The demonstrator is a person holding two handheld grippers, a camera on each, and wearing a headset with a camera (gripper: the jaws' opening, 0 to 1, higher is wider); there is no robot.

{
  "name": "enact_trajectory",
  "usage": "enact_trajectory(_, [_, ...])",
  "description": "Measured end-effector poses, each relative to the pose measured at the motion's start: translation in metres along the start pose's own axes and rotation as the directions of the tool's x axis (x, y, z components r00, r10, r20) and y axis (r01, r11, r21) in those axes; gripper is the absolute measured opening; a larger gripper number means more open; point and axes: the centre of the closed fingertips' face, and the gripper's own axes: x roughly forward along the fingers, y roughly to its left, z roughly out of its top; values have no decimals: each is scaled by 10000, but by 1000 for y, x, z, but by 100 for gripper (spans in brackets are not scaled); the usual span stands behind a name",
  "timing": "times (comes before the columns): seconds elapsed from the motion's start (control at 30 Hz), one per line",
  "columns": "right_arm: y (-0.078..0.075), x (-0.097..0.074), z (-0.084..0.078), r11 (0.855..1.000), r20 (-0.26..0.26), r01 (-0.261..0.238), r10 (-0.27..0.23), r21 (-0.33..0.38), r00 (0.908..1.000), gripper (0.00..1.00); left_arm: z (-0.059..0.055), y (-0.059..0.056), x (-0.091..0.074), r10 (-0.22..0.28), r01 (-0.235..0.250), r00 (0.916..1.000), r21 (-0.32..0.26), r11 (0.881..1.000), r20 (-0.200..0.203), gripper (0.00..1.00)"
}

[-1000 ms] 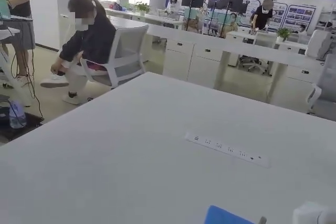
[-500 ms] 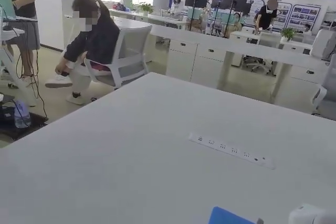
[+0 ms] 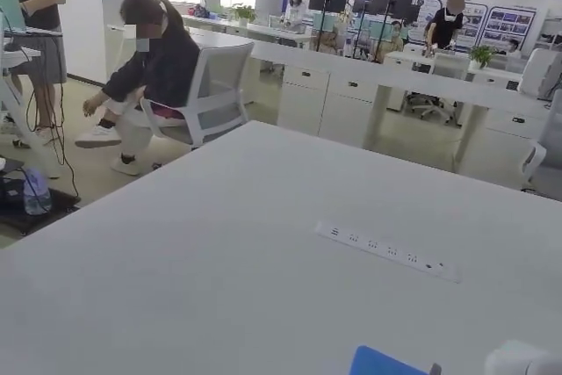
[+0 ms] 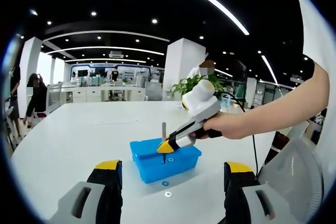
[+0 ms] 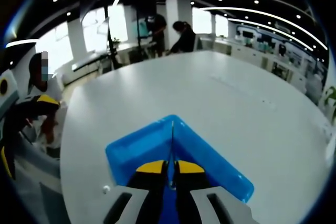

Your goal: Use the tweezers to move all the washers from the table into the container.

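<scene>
A blue container (image 4: pixel 157 163) sits on the white table (image 4: pixel 79 135), and its corner (image 3: pixel 379 363) shows in the head view. My right gripper (image 4: pixel 167 148), held in a hand, is shut on thin metal tweezers (image 4: pixel 163 129) whose tip points down into the container. In the right gripper view the right gripper (image 5: pixel 169 167) holds the tweezers (image 5: pixel 172 137) over the blue container (image 5: pixel 131 153). Two small washers (image 4: pixel 166 183) lie on the table just in front of the container; one washer (image 5: pixel 106 188) lies beside it. My left gripper (image 4: pixel 172 167) is open, apart from the container.
A power strip (image 3: pixel 386 252) is set into the table (image 3: pixel 219 243) beyond the container. A person sits on a chair (image 3: pixel 206 90) past the far left corner. Desks and other people stand further back. A potted plant (image 4: pixel 195 83) rises behind the right gripper.
The head camera has shifted slightly. The seated person's hand has lifted from the shoe. The container corner at the bottom edge has stayed where it was.
</scene>
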Motion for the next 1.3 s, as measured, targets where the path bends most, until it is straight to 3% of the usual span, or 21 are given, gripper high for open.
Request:
enact_trajectory(0.27, [-3,-4,6,9994,320,12,-23,334,9995,5,-1,-1,0,-38,38,10000,8,10000,-19,80])
enact_trajectory(0.57, [2,-23,25,9942,1285,-236,100,1049,9917,5,-2,-2,1,-94,95,9999,80,9999,-104,80])
enact_trajectory(0.97, [36,-47,46,9899,2151,-753,481,1199,9754,5,-3,-4,3,-158,159,9998,115,9998,-137,80])
enact_trajectory(1.3, [64,-53,41,9833,2272,-1331,1023,1245,9685,5,-3,-4,3,-145,147,9998,157,9998,-141,80])
